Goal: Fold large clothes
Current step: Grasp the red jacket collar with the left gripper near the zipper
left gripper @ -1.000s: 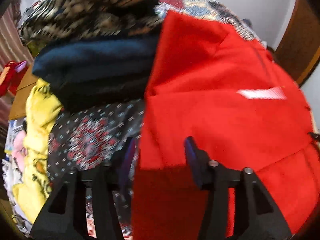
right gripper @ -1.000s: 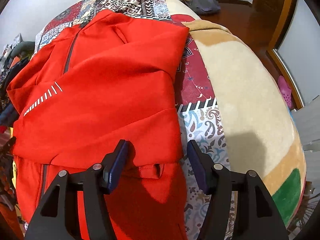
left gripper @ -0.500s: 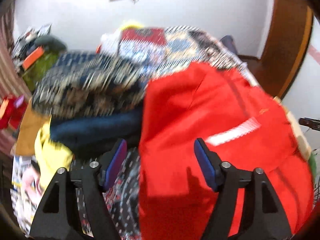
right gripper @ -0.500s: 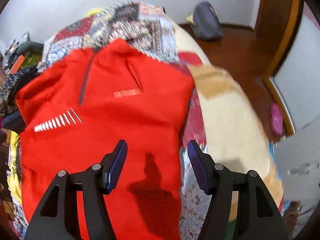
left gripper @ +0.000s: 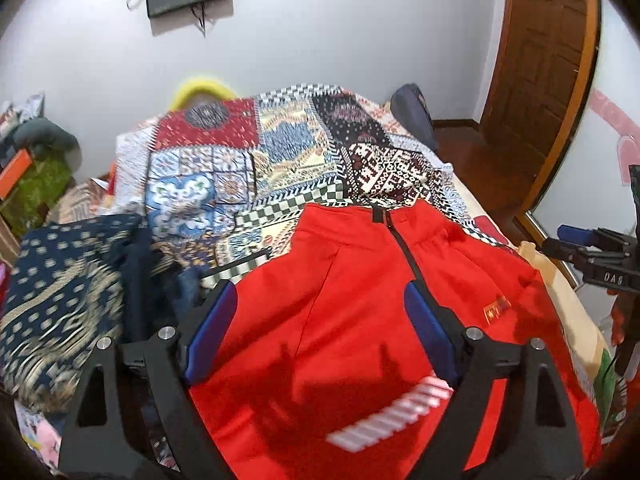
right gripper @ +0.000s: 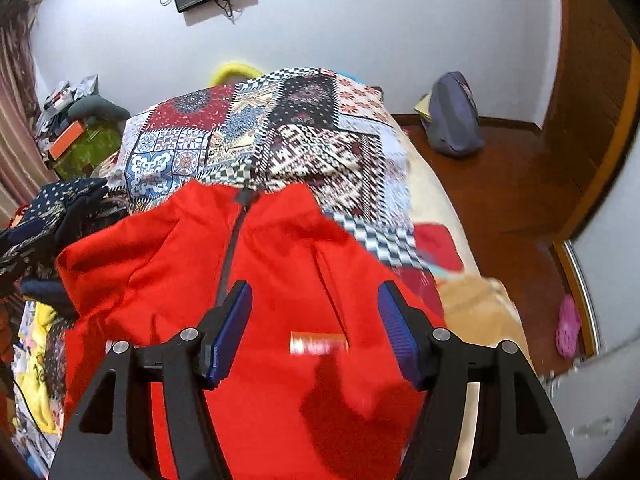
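Observation:
A red zip jacket (left gripper: 360, 320) lies on the patchwork bedspread (left gripper: 248, 160), collar and dark zip toward the far wall. It has white reflective stripes near me. It also shows in the right wrist view (right gripper: 280, 272). My left gripper (left gripper: 320, 328) is open and empty, held above the jacket's left chest. My right gripper (right gripper: 314, 326) is open and empty above the jacket's right chest, near a small orange label (right gripper: 318, 347). The right gripper also shows at the right edge of the left wrist view (left gripper: 596, 248).
A pile of dark patterned clothes (left gripper: 68, 296) lies left of the jacket, with yellow fabric (right gripper: 36, 360) below it. The beige bed edge (right gripper: 480, 312) is to the right. A backpack (right gripper: 452, 116) sits on the wooden floor. A door (left gripper: 544, 80) stands at right.
Both grippers have lifted up and tilted toward the far wall, so the jacket's collar and the room now show. The left gripper's jaws have spread wider. Nothing is held.

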Action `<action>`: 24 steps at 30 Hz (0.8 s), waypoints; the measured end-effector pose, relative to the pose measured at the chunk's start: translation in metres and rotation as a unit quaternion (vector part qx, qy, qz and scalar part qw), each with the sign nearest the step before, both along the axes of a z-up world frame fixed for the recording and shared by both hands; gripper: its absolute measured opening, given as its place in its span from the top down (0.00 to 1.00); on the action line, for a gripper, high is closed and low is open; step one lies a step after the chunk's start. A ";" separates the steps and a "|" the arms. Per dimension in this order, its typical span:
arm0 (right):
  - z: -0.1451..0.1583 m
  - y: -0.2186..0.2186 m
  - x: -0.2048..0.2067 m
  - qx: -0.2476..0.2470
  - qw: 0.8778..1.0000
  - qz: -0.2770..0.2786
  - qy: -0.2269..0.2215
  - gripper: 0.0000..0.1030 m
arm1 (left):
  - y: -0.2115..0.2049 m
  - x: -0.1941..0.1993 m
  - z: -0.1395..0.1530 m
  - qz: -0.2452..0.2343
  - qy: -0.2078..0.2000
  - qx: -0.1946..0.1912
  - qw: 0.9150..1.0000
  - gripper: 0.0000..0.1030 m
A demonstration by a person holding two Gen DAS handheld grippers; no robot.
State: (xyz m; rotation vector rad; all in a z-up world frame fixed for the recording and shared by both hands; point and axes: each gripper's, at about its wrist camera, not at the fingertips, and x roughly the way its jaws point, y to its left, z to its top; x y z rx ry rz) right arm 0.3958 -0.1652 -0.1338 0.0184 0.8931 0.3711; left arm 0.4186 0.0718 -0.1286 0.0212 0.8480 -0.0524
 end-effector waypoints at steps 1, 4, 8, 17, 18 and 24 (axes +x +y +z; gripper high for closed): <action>-0.004 0.005 0.010 0.002 1.000 0.003 0.004 0.40 | 0.001 0.010 -0.006 0.001 0.007 -0.005 1.000 0.17; -0.020 0.020 0.041 0.003 1.000 0.004 0.021 0.40 | 0.008 0.045 -0.032 0.012 0.042 -0.027 0.999 0.17; -0.050 0.036 0.081 0.010 0.999 0.008 0.050 0.40 | 0.014 0.079 -0.060 0.022 0.072 -0.045 0.996 0.17; -0.098 0.058 0.146 0.060 0.992 0.005 0.111 0.40 | 0.030 0.137 -0.111 0.051 0.114 -0.087 0.988 0.17; -0.103 0.061 0.149 0.067 0.991 0.008 0.120 0.40 | 0.032 0.140 -0.117 0.052 0.120 -0.096 0.987 0.17; -0.108 0.076 0.141 0.044 0.994 0.028 0.096 0.56 | 0.032 0.134 -0.126 0.031 0.104 -0.135 0.985 0.56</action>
